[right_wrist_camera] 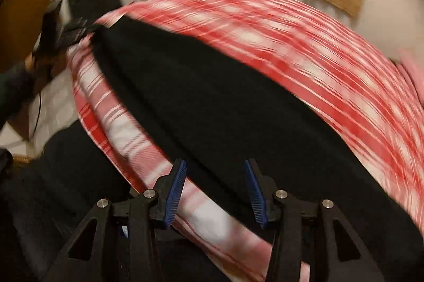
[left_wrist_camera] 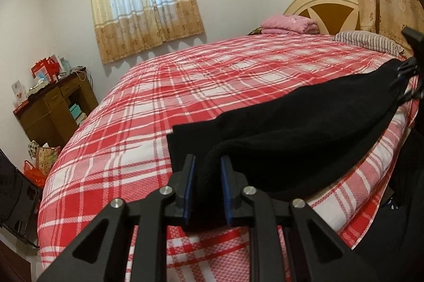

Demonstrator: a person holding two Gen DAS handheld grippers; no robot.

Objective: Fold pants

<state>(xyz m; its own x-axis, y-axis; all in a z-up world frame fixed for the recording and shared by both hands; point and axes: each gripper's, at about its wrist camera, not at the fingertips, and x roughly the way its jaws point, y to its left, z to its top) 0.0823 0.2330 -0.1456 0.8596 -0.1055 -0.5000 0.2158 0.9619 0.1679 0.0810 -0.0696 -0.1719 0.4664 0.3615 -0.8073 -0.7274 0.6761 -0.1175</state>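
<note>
The black pants [left_wrist_camera: 304,117] lie stretched in a long band along the near edge of a bed with a red and white plaid sheet [left_wrist_camera: 185,86]. My left gripper [left_wrist_camera: 208,168] is shut on one end of them, with black cloth bunched between its blue pads. At the far right edge of this view, my right gripper [left_wrist_camera: 408,75] is at the other end. The right wrist view is blurred: the right gripper [right_wrist_camera: 214,165] stands open low over the pants [right_wrist_camera: 212,96], its pads well apart. The left gripper [right_wrist_camera: 76,27] shows at the band's far end.
A folded pink blanket [left_wrist_camera: 290,23] and a striped pillow [left_wrist_camera: 368,40] lie by the headboard [left_wrist_camera: 326,6]. A wooden cabinet [left_wrist_camera: 55,104] with clutter stands by the far wall, with bags [left_wrist_camera: 42,157] on the floor below it. The person's dark clothing [right_wrist_camera: 66,176] is close to the bed edge.
</note>
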